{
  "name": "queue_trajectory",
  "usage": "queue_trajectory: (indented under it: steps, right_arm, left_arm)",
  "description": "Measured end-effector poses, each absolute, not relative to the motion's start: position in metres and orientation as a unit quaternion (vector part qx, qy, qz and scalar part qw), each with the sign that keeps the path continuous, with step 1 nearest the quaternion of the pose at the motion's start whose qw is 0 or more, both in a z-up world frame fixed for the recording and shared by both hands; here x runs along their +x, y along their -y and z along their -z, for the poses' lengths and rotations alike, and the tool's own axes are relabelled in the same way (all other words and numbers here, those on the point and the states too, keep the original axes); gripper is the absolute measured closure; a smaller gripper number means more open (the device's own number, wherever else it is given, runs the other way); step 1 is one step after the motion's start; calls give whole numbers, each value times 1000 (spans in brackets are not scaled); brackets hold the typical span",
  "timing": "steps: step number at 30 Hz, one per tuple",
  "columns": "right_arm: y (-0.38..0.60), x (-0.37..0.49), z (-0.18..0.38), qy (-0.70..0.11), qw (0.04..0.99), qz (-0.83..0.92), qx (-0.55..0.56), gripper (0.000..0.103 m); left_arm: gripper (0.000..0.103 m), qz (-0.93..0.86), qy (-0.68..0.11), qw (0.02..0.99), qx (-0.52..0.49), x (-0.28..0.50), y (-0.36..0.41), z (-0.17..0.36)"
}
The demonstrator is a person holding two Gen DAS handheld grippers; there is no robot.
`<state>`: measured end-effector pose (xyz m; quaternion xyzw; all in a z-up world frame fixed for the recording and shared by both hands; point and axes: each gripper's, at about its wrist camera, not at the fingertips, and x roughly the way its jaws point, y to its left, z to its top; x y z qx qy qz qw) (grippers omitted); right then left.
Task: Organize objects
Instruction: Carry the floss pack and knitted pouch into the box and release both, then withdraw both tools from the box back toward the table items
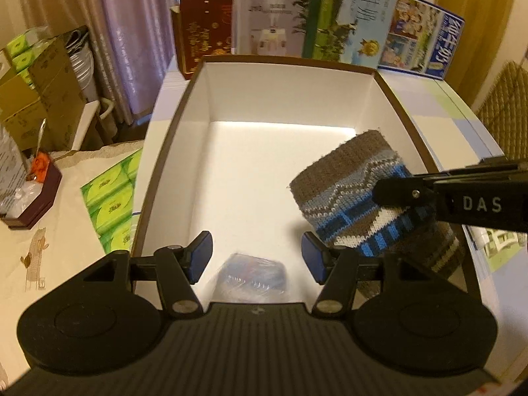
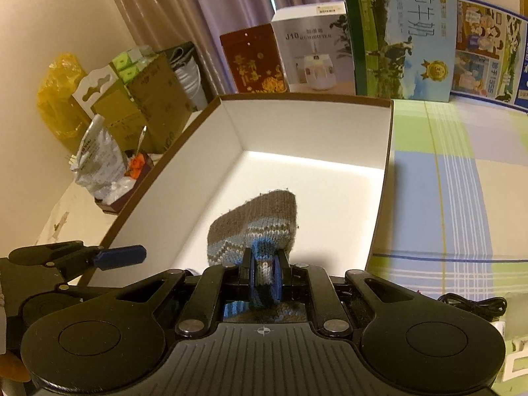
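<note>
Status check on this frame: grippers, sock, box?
Right gripper shut on brown-and-blue knitted sock, over white cardboard box. Left gripper open, empty. Small plastic-wrapped packet in box; nothing blocking.

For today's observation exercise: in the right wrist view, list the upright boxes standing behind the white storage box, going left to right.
Dark red box → white humidifier box → green-and-blue milk carton → blue cartoon-printed box.

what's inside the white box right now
A clear-wrapped packet lies on the box floor near the front. The knit sock, held by the right gripper, hangs over it. Anything beneath the sock is hidden.
</note>
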<state>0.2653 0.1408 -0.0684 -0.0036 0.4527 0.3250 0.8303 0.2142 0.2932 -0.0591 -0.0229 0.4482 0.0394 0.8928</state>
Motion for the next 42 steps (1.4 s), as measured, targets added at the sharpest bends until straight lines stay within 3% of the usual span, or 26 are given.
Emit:
queue_trajectory:
  steps: [8,9,10,12,18,27,42]
  right_arm:
    - [-146,268,75,-470,819,-329,-6,92]
    - [-146,267,75,-468,820,-329,-7,83]
    - [-146,266,74,-463,823,-328,-9,64]
    - [-145,263,69,-448,830,-331,-14,44]
    - [-140,254,61,-433,835,-336,-42,42]
    - [-122,232,49,-412,846,-334,-62,32]
    - [-74,205,31,-398,854,-331,-43,22]
  left_arm:
    - [36,-37,-457,889,-16,211,-296,61]
    - [33,-39,-456,889,-13,210,-296,60]
    - [30,-39,-456,889,-12,209,-297,60]
    - [28,-39,-455,889,-11,207,-298,57]
    - [24,-44,-455,889,-17,199,-303,49]
    - [15,-43,-447,893,-21,189,-299,33]
    - [15,-41,-439,897,-32,172,-267,14]
